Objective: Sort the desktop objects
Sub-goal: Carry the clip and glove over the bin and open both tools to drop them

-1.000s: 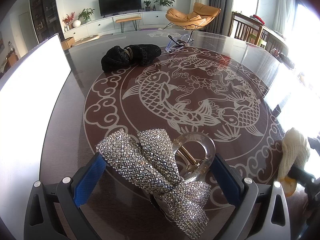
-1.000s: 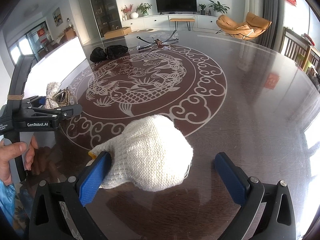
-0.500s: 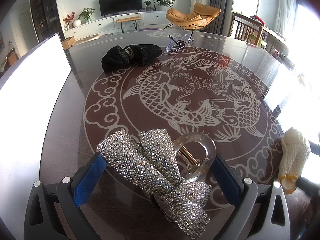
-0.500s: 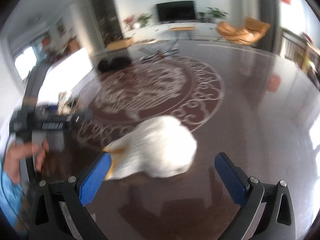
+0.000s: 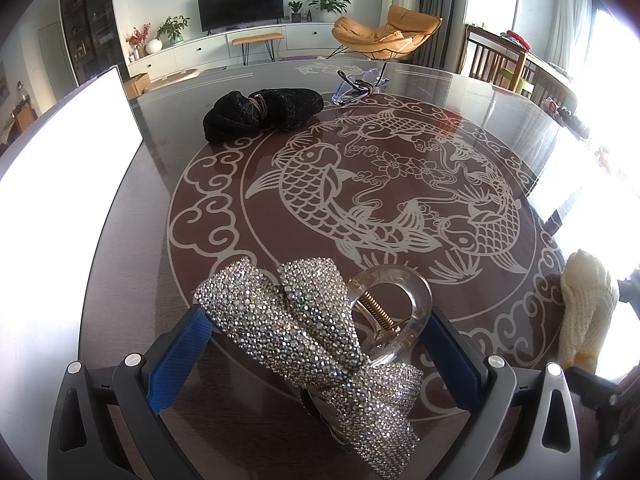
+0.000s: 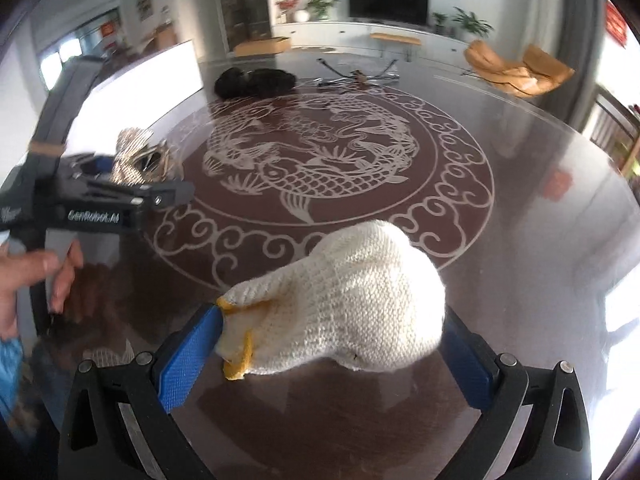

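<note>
1. Living room behind: TV, orange lounge chair, plants. Round dark worktop [image 5: 132, 216] with a koi medallion etched at its centre.
2. Left gripper [image 5: 316, 356]: jaws spread, blue pads flanking a rhinestone bow hair clip [image 5: 312, 336] on the near-left edge of the worktop. Clip lies directly between the jaws; whether the pads touch it I cannot tell. Bow's long axis runs diagonally, far-left to near-right; clear claw and spring sit toward the right pad.
3. Right gripper [image 6: 332, 356]: jaws spread around a cream knit glove [image 6: 352, 300], yellow-trimmed cuff at the left pad, bulk toward the right pad. Long axis roughly across the jaws. Glove sits on the near-right edge.
4. Each hand is nearest its own item; closing looks like the next move.
5. Far edge: black knit item [image 5: 260, 114], glasses [image 5: 358, 86].
</note>
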Available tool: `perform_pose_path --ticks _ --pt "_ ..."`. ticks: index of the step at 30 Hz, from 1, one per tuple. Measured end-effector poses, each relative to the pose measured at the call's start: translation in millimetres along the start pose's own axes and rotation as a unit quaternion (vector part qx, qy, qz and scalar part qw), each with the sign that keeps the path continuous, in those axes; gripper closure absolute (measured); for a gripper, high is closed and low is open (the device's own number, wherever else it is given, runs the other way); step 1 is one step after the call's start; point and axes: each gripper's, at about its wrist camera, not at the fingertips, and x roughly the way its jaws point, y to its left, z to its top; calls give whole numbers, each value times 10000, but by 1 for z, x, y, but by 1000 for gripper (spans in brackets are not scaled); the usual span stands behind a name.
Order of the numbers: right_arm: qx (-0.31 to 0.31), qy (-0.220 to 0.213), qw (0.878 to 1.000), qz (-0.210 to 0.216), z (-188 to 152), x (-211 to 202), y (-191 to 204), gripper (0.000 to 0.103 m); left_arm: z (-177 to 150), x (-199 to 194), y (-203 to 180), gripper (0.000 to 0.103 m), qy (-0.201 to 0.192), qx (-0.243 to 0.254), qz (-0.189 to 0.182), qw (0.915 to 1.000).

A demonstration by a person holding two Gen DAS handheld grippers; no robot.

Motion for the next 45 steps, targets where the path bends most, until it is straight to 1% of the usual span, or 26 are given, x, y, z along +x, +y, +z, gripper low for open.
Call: perform_pose_path --ticks 3,6,9,10,12,15,16,17,18,19,20,21,22,23,25,27,29,30,31,33,35,37,39,41,42,45 --pt "-41 -27 10000 -33 -13 -10 -17 0 0 0 0 0 -1 0 2 10000" --pt "304 -42 9995 -34 -26 -21 -39 0 0 0 0 0 -1 0 0 10000" --pt "723 -83 9972 179 -31 -27 -47 0 0 0 0 0 0 2 0 10000" --pt "846 -97 9960 276 -29 -27 -45 0 0 0 0 0 1 2 0 10000" --pt "900 -142 9954 311 -22 -26 -38 0 0 0 0 0 14 10 -6 10000" --pt "795 -28 9968 126 -1 -13 -21 0 2 -2 2 0 227 84 -46 9997" --pt "709 53 9975 -6 8 -6 -15 0 3 -2 2 0 302 93 -55 9995" --pt "638 90 9979 -73 14 -2 -10 0 3 -4 2 0 320 85 -127 9994" --pt "579 98 9982 -119 17 0 -7 0 3 -6 1 3 260 78 -210 9994" --pt "514 97 9984 -235 21 3 -3 1 2 -9 0 20 154 101 -216 9996" --pt "489 76 9983 -319 21 3 -1 15 0 -12 -2 38 61 167 -102 9998" --pt "488 76 9980 -390 21 2 0 42 -1 -15 -2 40 2 170 -143 9998" --pt "536 99 9978 -383 19 1 -2 51 -3 -18 -1 41 -42 102 -248 9996" --pt "631 70 9975 -315 16 -2 -5 52 -5 -21 -1 41 -96 64 -287 9995" --pt "743 -9 9966 -347 9 -11 -10 53 -11 -33 -1 41 -234 31 -302 9993" --pt "828 -80 9961 -278 7 -21 -14 54 -17 -49 -1 41 -338 -89 -432 9985" --pt "924 -140 9956 -118 10 -32 -14 54 -20 -70 1 41 -459 -285 -581 9968" --pt "923 -169 9956 -64 12 -37 -12 54 -18 -87 6 41 -568 -452 -716 9948" --pt "903 -214 9957 43 20 -44 -7 54 -16 -99 10 41 -647 -558 -791 9932" --pt "815 -324 9957 295 38 -54 10 54 -15 -130 25 41 -859 -747 -872 9897" --pt "638 -455 9953 576 56 -67 35 54 -13 -161 51 41 -1055 -902 -805 9870" --pt "392 -574 9936 887 75 -75 66 54 -13 -190 87 41 -1218 -1068 -585 9851" --pt "102 -673 9896 1267 97 -82 107 53 -18 -208 125 41 -1248 -1269 -319 9835" --pt "-185 -719 9835 1650 116 -86 151 53 -24 -217 168 41 -1193 -1489 9 9816" --pt "-314 -726 9800 1824 122 -87 172 53 -29 -218 194 41 -1071 -1615 247 9807" --pt "-765 -692 9677 2301 140 -83 242 53 -46 -209 251 41 -668 -1985 592 9760"
